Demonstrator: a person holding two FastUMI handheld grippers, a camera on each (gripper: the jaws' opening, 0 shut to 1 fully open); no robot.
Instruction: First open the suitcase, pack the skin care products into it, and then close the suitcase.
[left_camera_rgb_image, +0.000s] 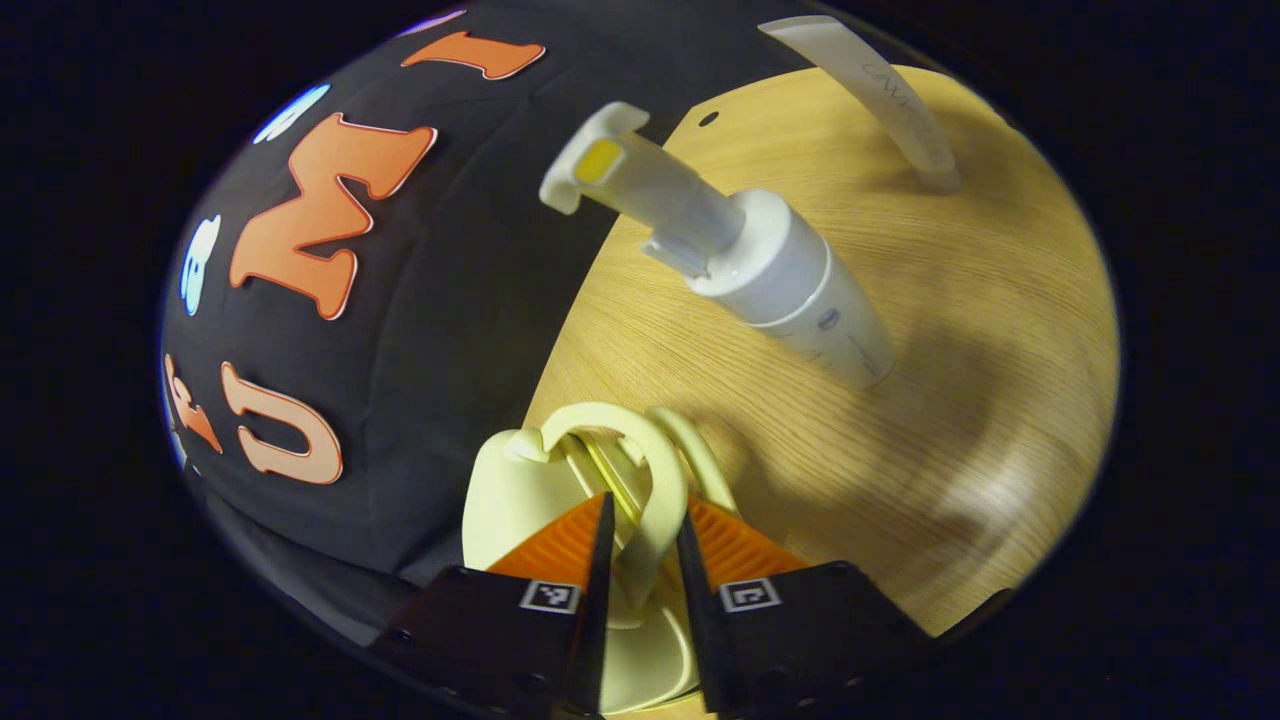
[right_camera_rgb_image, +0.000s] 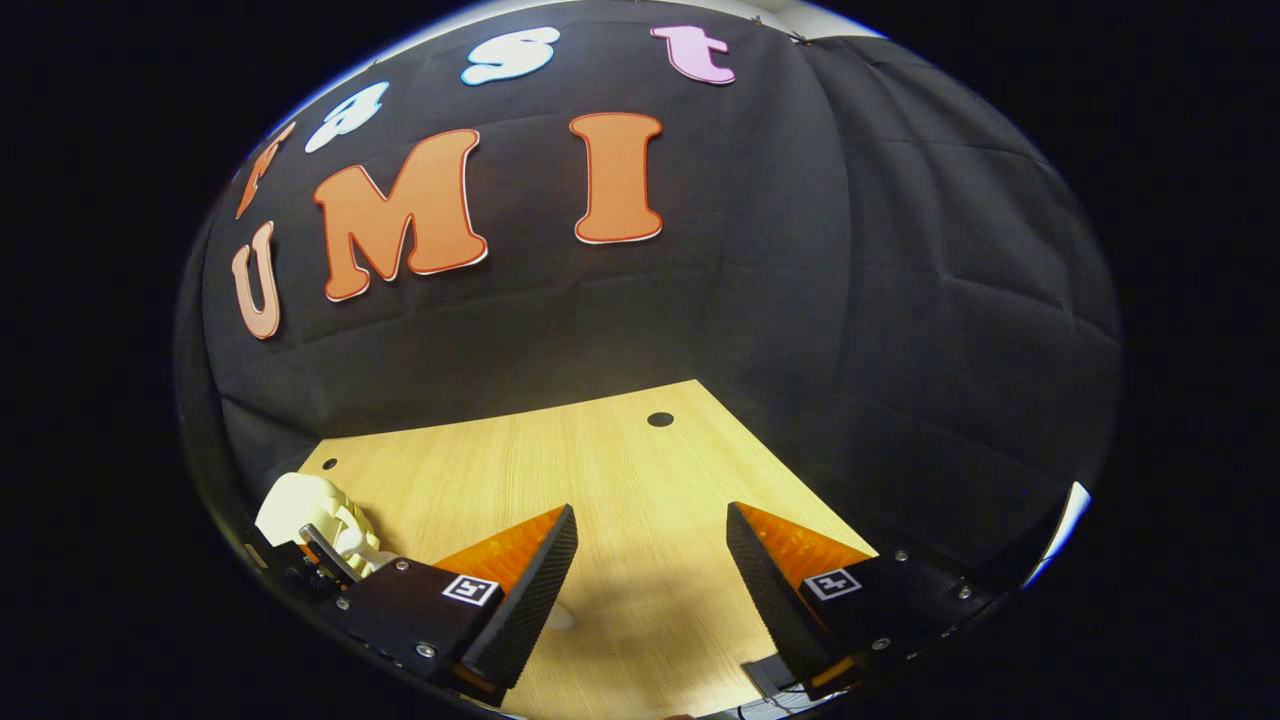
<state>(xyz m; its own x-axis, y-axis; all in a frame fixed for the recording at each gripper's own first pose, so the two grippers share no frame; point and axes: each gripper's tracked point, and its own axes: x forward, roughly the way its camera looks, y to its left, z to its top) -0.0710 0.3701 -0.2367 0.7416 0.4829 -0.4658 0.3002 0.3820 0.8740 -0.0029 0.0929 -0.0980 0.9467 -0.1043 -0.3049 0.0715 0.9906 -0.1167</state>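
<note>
Centrally, at the bottom of the left gripper view, a small pale-yellow suitcase (left_camera_rgb_image: 520, 490) is seen, with its looped handle (left_camera_rgb_image: 655, 480) caught between the two fingers of the left gripper (left_camera_rgb_image: 645, 545). The jaws are drawn nearly together, and both fingers appear to be pressed against the handle. The body of the suitcase is partly covered by the fingers, so whether the case is open or closed cannot be told. It is located at the near corner of a light wooden table (left_camera_rgb_image: 960, 400), close to the black cloth wall (left_camera_rgb_image: 450, 330).

Beyond the suitcase, a white pump bottle (left_camera_rgb_image: 770, 260) is shown standing on the table, its nozzle head directed toward the camera. Farther back, near the table's far edge, a white tube (left_camera_rgb_image: 880, 95) is visible. The two products are set well apart from the suitcase.

In the right gripper view, the right gripper (right_camera_rgb_image: 650, 555) is held over the bare tabletop (right_camera_rgb_image: 560, 450) with its jaws spread wide and nothing between them. At the lower left edge of that view, a pale rounded object (right_camera_rgb_image: 305, 510) is seen beside a dark fitting; what it is cannot be told. The black cloth wall (right_camera_rgb_image: 850, 300) is seen behind the table.
</note>
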